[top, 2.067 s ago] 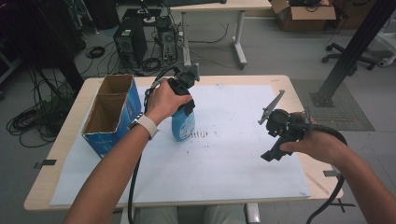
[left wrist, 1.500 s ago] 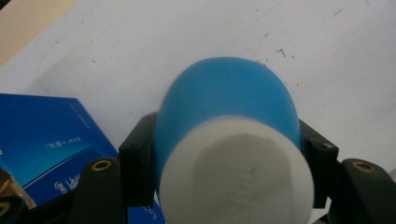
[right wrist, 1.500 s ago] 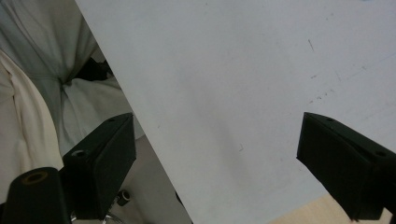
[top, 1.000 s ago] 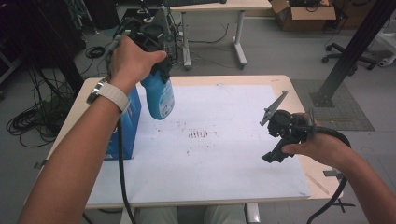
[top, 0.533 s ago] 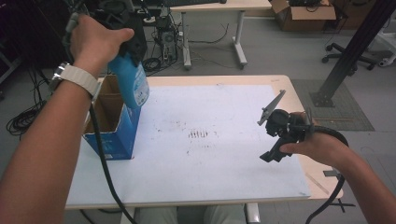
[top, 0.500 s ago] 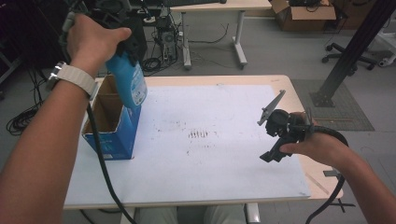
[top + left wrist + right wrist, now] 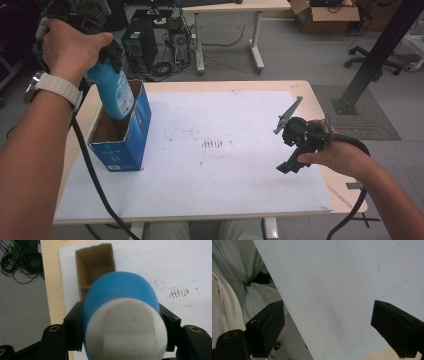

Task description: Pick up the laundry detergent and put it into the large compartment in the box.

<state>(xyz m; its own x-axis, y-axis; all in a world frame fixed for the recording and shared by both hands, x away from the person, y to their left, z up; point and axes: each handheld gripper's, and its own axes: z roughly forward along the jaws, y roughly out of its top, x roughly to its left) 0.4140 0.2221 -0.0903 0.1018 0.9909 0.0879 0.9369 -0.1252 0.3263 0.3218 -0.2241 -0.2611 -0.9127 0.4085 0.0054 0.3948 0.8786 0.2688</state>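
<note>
The left gripper (image 7: 107,55) clamps a blue white-capped bottle (image 7: 114,90) above the open blue carton (image 7: 122,135) at the table's left; their white label print is unreadable. The left gripper view shows the carton's inner divider (image 7: 86,286). At right, the right gripper (image 7: 328,327) hovers, jaws wide apart, over the white sheet (image 7: 220,165).

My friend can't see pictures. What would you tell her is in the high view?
The left claw holds a blue bottle over an open blue cardboard box at the left of a table covered in white paper. The right claw hovers open above the table's right side, holding nothing.
</note>
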